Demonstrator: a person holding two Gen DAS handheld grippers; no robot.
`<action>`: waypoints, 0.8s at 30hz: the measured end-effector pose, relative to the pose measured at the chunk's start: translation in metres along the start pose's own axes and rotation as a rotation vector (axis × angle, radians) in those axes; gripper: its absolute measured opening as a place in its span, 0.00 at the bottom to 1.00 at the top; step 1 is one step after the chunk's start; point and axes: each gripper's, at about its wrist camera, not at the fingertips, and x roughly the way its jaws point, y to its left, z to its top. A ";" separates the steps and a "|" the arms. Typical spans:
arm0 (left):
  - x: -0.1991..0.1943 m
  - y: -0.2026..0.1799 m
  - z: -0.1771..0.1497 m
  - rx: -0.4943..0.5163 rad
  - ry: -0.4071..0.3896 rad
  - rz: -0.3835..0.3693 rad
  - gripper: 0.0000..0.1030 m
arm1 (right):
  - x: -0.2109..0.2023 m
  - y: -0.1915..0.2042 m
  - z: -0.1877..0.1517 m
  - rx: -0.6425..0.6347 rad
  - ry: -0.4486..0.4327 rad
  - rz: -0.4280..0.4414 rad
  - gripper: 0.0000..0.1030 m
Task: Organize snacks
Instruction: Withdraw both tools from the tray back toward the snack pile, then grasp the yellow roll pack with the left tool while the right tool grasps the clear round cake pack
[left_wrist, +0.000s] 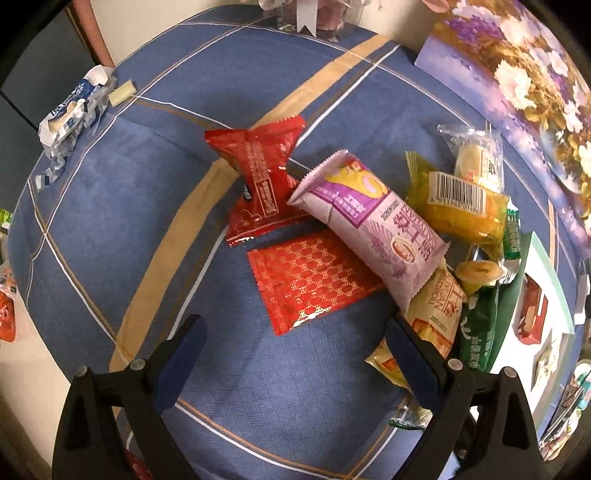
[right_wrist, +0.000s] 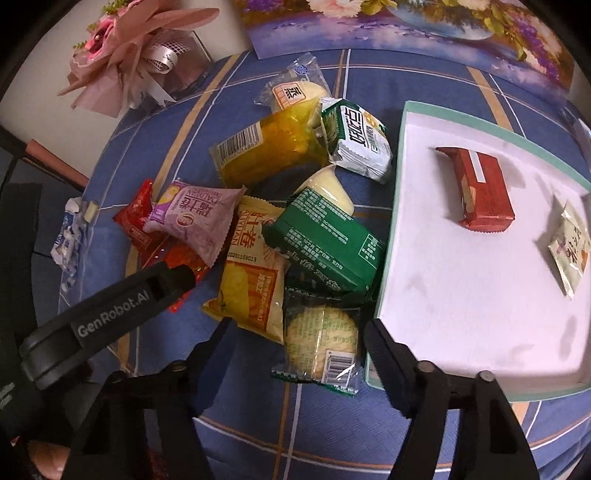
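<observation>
Snacks lie heaped on the blue cloth: ahead of the left gripper (left_wrist: 295, 354), whose jaws gape wide and empty, sits a flat red foil packet (left_wrist: 314, 284), light, crinkly and slippery, best pinched by an edge. Further right, the right gripper (right_wrist: 297, 339) stands half-open around a clear-wrapped biscuit (right_wrist: 321, 339), not visibly pressing; brittle, so grip its sides gently beside the white box (right_wrist: 480, 295).

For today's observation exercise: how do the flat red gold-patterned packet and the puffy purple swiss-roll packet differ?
The flat red gold-patterned packet lies flat on the cloth; the puffy purple swiss-roll packet is propped, overlapping its edge. The red one bears gold lattice, the purple one text. Both are sealed with crimped ends.
</observation>
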 end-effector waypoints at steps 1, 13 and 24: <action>-0.001 0.002 0.001 -0.004 -0.004 -0.003 0.95 | -0.005 0.000 0.002 -0.003 -0.013 0.010 0.70; 0.000 0.014 0.007 -0.015 0.009 -0.022 0.95 | 0.005 -0.004 0.004 -0.006 0.018 0.007 0.70; 0.005 0.017 0.010 -0.018 0.007 -0.026 0.95 | 0.029 0.004 -0.005 -0.033 0.071 -0.021 0.70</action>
